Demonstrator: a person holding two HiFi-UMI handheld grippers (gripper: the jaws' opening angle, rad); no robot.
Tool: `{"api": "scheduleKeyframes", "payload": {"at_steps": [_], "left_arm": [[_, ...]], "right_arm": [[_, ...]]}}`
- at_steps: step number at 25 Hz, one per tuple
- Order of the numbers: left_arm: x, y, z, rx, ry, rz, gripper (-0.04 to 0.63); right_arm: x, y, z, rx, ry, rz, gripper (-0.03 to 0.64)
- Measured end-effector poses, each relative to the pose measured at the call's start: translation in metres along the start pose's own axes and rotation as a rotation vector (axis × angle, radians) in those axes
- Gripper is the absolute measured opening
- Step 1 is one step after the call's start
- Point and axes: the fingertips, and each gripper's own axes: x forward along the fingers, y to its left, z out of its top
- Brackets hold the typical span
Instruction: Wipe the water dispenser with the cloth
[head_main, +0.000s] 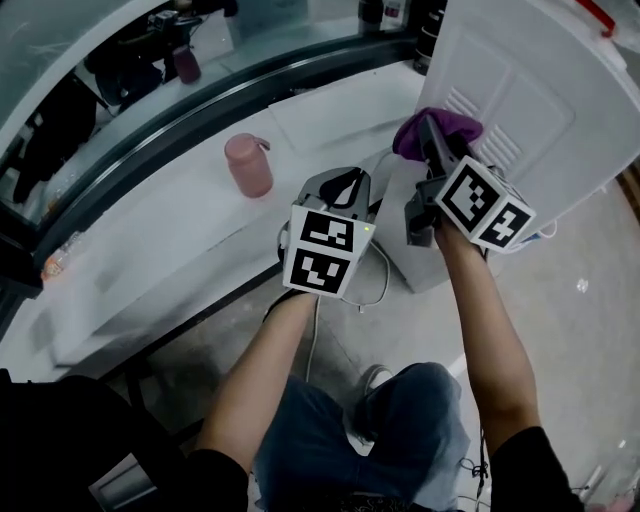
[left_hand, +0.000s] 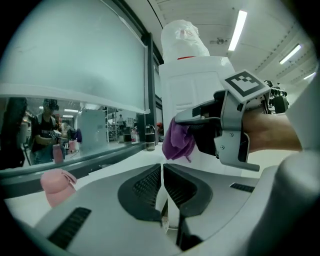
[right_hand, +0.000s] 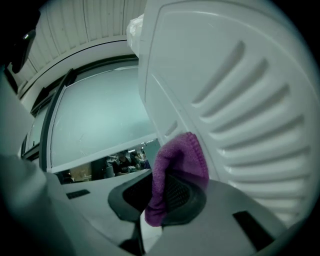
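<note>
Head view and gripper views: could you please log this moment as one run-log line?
right gripper: jaws shut on purple cloth | contact: cloth against water dispenser vented panel | left gripper: jaws together, empty

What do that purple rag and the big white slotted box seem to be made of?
The purple cloth looks like soft microfibre or terry fabric: matte, finely looped surface, limp folds. The white water dispenser is probably moulded plastic: smooth, slightly glossy, with rounded vent slots formed into the panel.
</note>
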Motion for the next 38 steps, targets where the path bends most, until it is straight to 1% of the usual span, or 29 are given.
{"api": "scheduleKeyframes", "payload": {"at_steps": [8,13,17,23,27,30,32,34,36,38], "left_arm": [[0.004,-0.003,-0.034,-0.005,0.006,0.008,0.038],[0.002,-0.006,-0.056,-0.007,0.017,0.010,0.038],[0.000,-0.005,-0.073,0.002,0.038,0.008,0.038],[0.001,0.003,-0.082,-0.052,0.033,0.012,0.038],[0.002,0.003,-0.088,-0.077,0.040,0.011,0.038],[0.002,0.003,-0.092,-0.070,0.050,0.012,0.038],[0.002,0.003,-0.093,-0.058,0.058,0.014,0.038],[0.002,0.005,-0.091,-0.049,0.056,0.015,0.038],[0.001,0.009,-0.090,-0.047,0.059,0.020,0.038],[0.000,0.012,-0.089,-0.051,0.063,0.027,0.038]], "right_arm": [[-0.005,-0.031,-0.072,-0.009,0.071,-0.002,0.045],[0.000,-0.051,-0.133,-0.012,0.138,-0.014,0.044],[0.002,-0.064,-0.182,0.014,0.181,-0.025,0.044],[0.002,-0.087,-0.253,0.045,0.269,-0.068,0.044],[-0.001,-0.102,-0.299,0.061,0.357,-0.086,0.046],[-0.004,-0.112,-0.328,0.082,0.412,-0.111,0.046],[-0.005,-0.120,-0.338,0.106,0.429,-0.132,0.044],[-0.004,-0.123,-0.338,0.123,0.426,-0.139,0.046],[-0.003,-0.113,-0.332,0.127,0.415,-0.117,0.046],[-0.004,-0.095,-0.320,0.137,0.399,-0.073,0.046]]}}
